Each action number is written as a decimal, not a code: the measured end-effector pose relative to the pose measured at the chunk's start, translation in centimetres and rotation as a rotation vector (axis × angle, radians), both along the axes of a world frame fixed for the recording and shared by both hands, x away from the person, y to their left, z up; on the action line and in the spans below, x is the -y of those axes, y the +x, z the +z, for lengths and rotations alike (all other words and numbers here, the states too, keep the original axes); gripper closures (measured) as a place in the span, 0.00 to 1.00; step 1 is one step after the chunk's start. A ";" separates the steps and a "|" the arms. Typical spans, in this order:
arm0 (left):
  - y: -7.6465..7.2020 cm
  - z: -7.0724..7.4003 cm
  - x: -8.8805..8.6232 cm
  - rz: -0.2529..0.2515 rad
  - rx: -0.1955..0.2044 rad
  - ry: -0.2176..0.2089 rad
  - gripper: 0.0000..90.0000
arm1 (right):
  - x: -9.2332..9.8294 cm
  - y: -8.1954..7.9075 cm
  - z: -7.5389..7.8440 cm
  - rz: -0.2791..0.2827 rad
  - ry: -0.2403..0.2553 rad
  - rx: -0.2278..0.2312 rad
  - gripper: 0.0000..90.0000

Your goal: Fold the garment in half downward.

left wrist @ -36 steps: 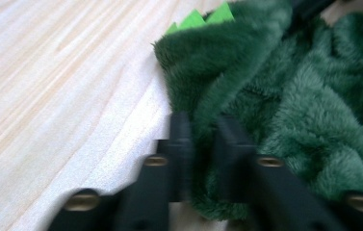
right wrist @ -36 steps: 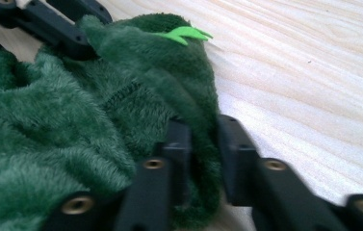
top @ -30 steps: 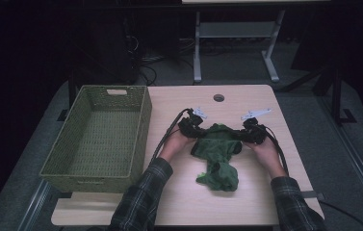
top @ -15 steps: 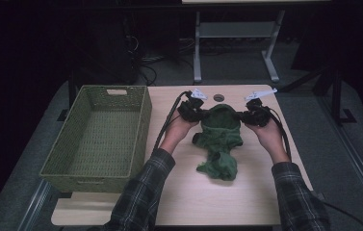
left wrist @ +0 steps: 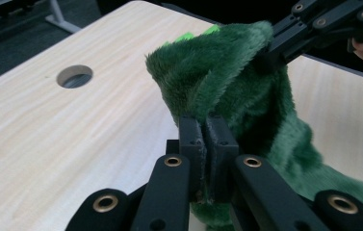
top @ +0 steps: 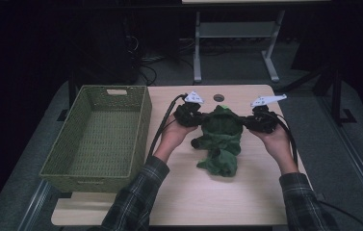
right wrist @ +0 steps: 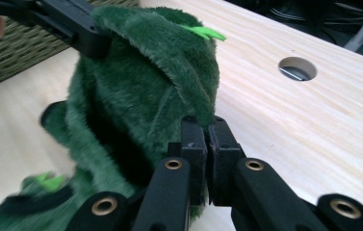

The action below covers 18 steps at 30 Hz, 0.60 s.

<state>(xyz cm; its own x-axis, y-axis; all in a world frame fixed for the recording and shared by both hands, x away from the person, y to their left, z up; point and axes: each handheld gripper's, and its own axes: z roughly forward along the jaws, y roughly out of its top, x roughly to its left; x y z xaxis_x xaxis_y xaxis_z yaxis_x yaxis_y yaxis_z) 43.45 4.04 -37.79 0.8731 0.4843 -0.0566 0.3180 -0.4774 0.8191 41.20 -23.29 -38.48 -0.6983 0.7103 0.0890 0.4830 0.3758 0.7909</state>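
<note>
Left gripper point(left wrist: 207, 129) clamped tight on one edge of fuzzy dark-green plush garment with bright green trim point(top: 221, 139); right gripper point(right wrist: 207, 129) pinching opposite edge likewise. Garment stretched between both, upper part lifted, lower end trailing on pale wooden table point(top: 203, 202) at centre. Risk: thin pinch on slippery pile, likely to slide out under uneven pull; dragging tail liable to snag. Woven olive-green rectangular basket point(top: 97, 139) standing to left, near rim raised above table. Round cable hole point(top: 218, 97) at far edge, out of the way.
</note>
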 end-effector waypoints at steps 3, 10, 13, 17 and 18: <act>-1.0 -0.1 -0.2 -0.019 -0.005 -0.024 0.97 | 0.0 -1.3 0.1 0.022 0.007 0.008 0.97; -4.0 0.0 -0.4 -0.088 0.016 -0.012 0.97 | -0.4 -4.2 -0.2 0.068 -0.015 0.016 0.97; -5.1 -0.2 -0.5 -0.105 0.020 -0.006 0.97 | -0.5 -5.6 -0.4 0.077 -0.007 0.025 0.97; -6.3 -0.4 -0.9 -0.126 0.028 0.002 0.97 | -0.6 -6.7 -0.9 0.093 0.004 0.015 0.97; -6.5 -0.4 -1.1 -0.130 0.027 -0.005 0.97 | -0.6 -7.0 -0.9 0.097 0.010 0.022 0.97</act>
